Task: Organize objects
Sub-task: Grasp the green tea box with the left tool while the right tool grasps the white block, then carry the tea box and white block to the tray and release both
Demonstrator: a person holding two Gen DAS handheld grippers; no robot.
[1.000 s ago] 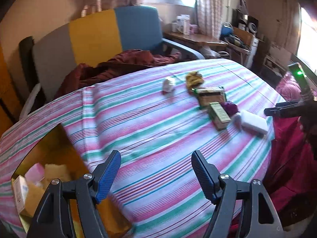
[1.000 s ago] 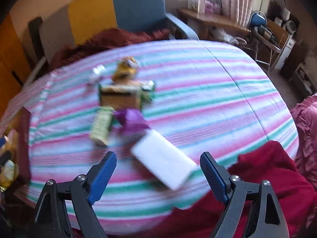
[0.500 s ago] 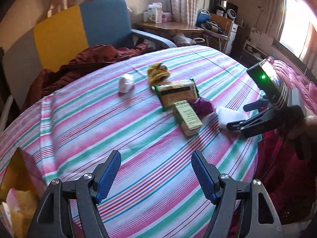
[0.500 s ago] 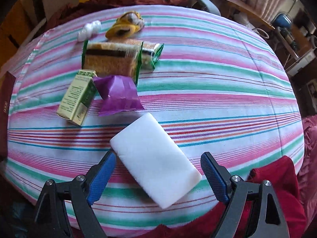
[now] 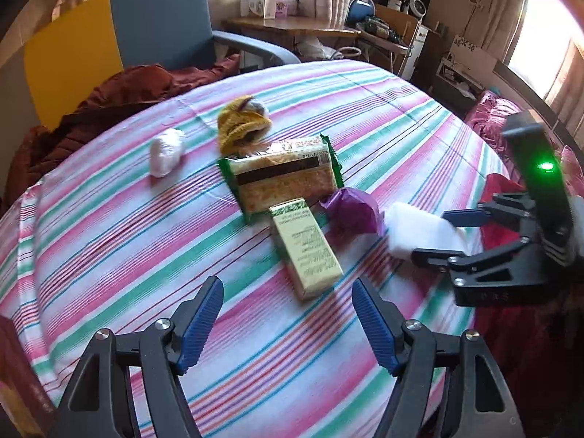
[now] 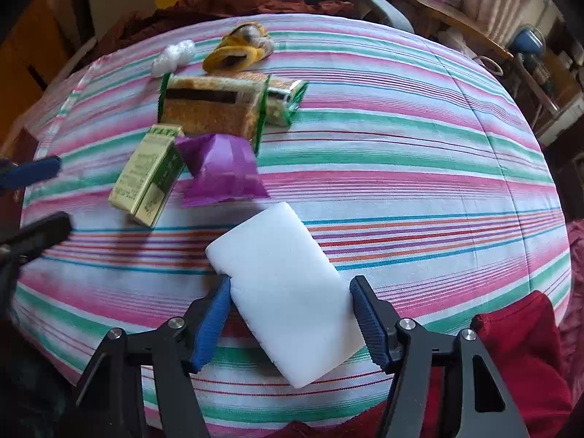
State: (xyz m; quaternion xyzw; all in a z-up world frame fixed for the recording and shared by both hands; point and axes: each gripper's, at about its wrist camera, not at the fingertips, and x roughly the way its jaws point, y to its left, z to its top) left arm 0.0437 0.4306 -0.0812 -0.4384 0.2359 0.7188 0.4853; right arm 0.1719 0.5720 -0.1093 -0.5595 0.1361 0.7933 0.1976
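A white foam block (image 6: 281, 284) lies on the striped tablecloth (image 6: 401, 153); my right gripper (image 6: 292, 314) has its blue fingers against both sides of it, closing on it. It also shows in the left wrist view (image 5: 419, 233), with the right gripper (image 5: 449, 235) around it. My left gripper (image 5: 288, 321) is open and empty, just short of a green and cream carton (image 5: 304, 246). Behind lie a purple wrapper (image 5: 352, 210), a cracker packet (image 5: 284, 177), a yellow knitted item (image 5: 242, 122) and a white wad (image 5: 166, 151).
A blue and yellow armchair (image 5: 146, 29) with dark red cloth (image 5: 120, 91) stands behind the table. A red cloth (image 6: 518, 361) hangs at the near right edge. A cluttered desk (image 5: 292, 23) and shelves stand at the back.
The left gripper swung right and forward towards the carton; the box at its left went out of view. The right gripper moved down onto the white block and narrowed around it.
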